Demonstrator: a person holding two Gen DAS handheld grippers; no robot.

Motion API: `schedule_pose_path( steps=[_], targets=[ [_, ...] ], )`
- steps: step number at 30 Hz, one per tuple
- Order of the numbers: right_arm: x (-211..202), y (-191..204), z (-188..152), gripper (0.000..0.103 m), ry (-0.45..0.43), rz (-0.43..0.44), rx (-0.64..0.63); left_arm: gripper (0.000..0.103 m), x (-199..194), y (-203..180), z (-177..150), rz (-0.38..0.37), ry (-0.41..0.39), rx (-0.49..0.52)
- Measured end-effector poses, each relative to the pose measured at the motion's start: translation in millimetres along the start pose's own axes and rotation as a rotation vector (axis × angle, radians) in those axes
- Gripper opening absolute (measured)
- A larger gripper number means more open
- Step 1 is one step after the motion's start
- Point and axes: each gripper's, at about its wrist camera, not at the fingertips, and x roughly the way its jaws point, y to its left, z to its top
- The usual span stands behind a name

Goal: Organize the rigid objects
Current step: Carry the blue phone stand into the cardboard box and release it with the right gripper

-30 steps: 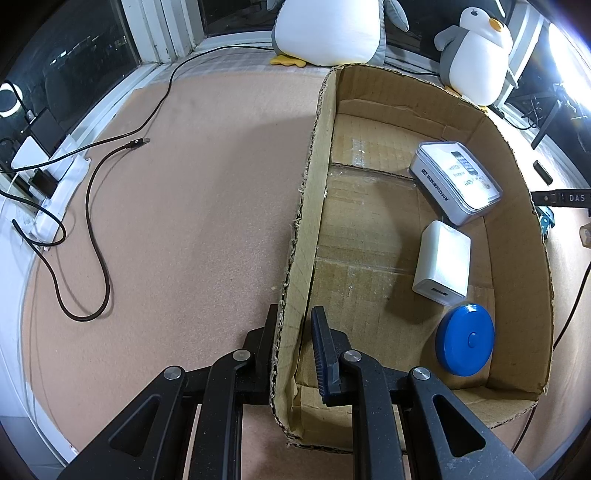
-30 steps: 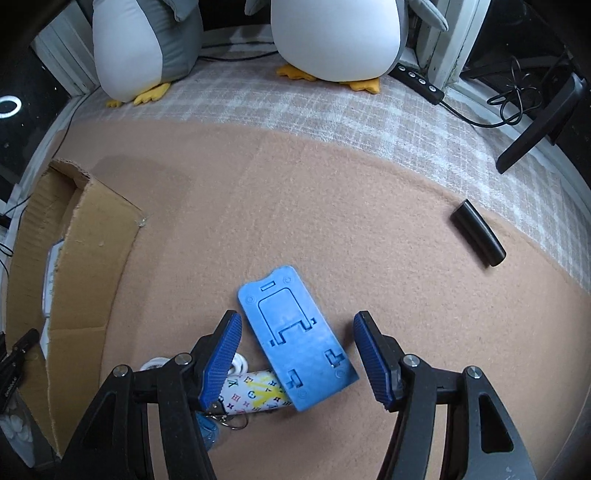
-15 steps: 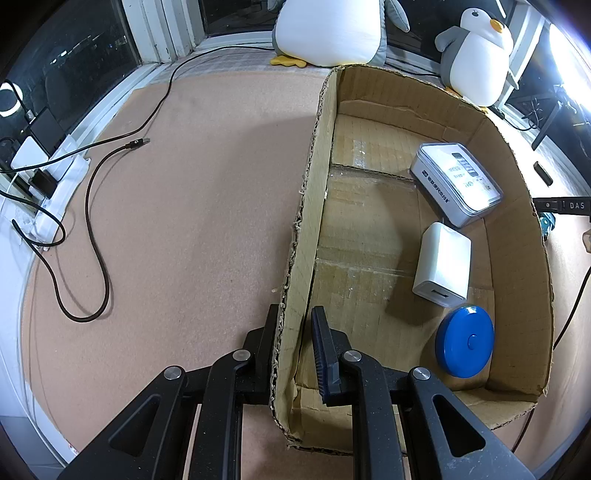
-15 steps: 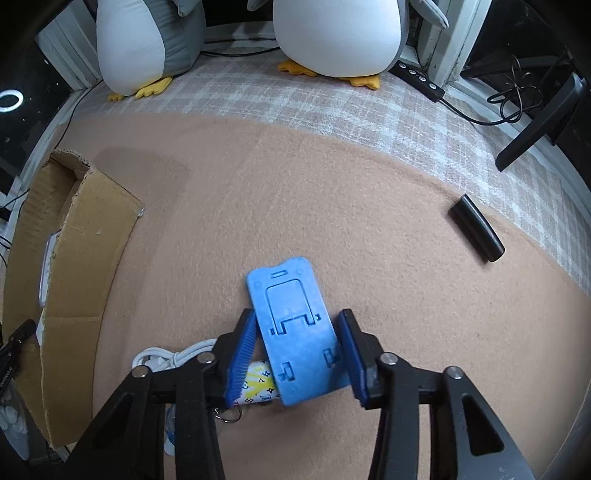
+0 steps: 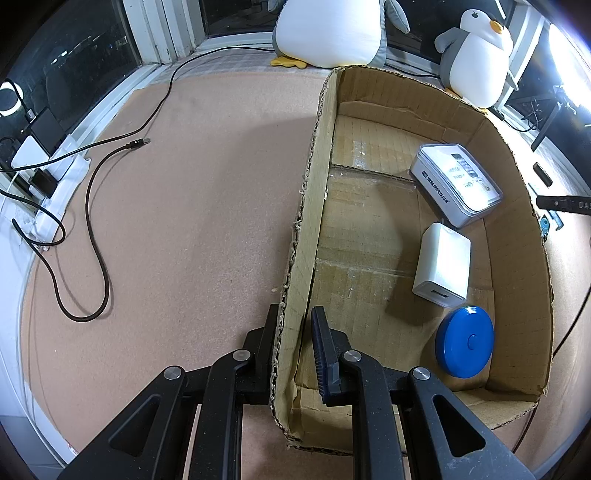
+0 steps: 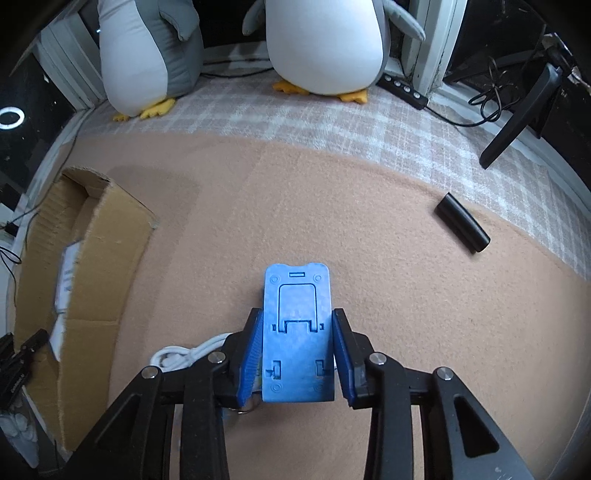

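While clamped: left gripper jaws grip box wall
Right gripper: jaws closed on blue stand
Surface: tan carpet, plaid strip by windows
Room: penguins

Setting: a home room, floor level beside a window. Evidence: tan carpet with a plaid blanket at its edge, two plush penguins by the window frame, power strip, loose charging cable.
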Motion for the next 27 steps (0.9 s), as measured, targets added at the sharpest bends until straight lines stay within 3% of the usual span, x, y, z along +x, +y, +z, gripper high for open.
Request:
schedule_pose_path(
  steps=[5, 14, 21, 27],
  targets=[
    [-32.4, 27.7, 0.3, 0.033, -0.066, 0.046, -0.036, 0.017, -0.4, -0.3, 0.3, -0.001, -0.001, -0.001],
    [-66.0, 122.7, 2.4, 0.033, -0.138, 0.168, -0.172, 0.017, -1.4, -1.7, 2.5, -0.007, -0.003, -0.006],
    [-58.0, 189.1, 0.8, 0.033, -0.132, 0.222, -0.257, 0.017, -1.3, -0.1, 2.0, -0.012, -0.005, -0.007],
    [-34.4, 223.1, -1.8, 0.033, -0.102, 0.242, -0.295, 0.017, -1.3, -0.1, 1.9, -0.012, -0.005, -0.008]
  ],
)
